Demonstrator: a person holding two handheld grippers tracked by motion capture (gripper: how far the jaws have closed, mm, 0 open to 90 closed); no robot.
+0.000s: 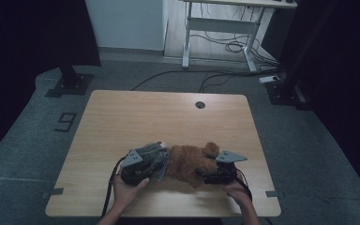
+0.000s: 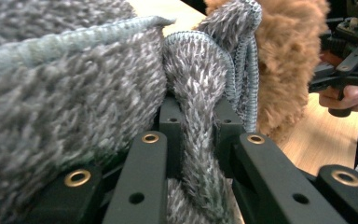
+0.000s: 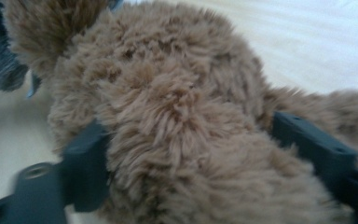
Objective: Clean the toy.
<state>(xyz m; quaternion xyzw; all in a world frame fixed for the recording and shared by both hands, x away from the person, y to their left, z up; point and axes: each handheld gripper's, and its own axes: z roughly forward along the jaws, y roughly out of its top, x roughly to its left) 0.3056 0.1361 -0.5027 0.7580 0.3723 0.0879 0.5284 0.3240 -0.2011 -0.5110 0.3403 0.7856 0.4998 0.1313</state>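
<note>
My left gripper point(image 2: 193, 140) is pinching a fold of the grey knitted garment point(image 2: 74, 88) tight between its jaws, low in the middle of the left gripper view, with the rest of the fuzzy cloth bulging across the upper left of that frame. My right gripper point(image 3: 186, 158) is standing wide around the body of the brown plush toy point(image 3: 177, 107), one jaw at the lower left of the right gripper view and the other at the right edge; both are sinking into the fur, so I am reading that as a grip on the toy, though blur is keeping me from being sure how firmly.

In the high view the toy point(image 1: 190, 161) is lying near the front edge of the wooden table point(image 1: 122, 117), centre bottom of the frame, with the garment point(image 1: 152, 154) bunched against its left end.

I am judging that I am working the garment at the toy's end. It is gathered there, not spread along the body, so most of the work is remaining.
</note>
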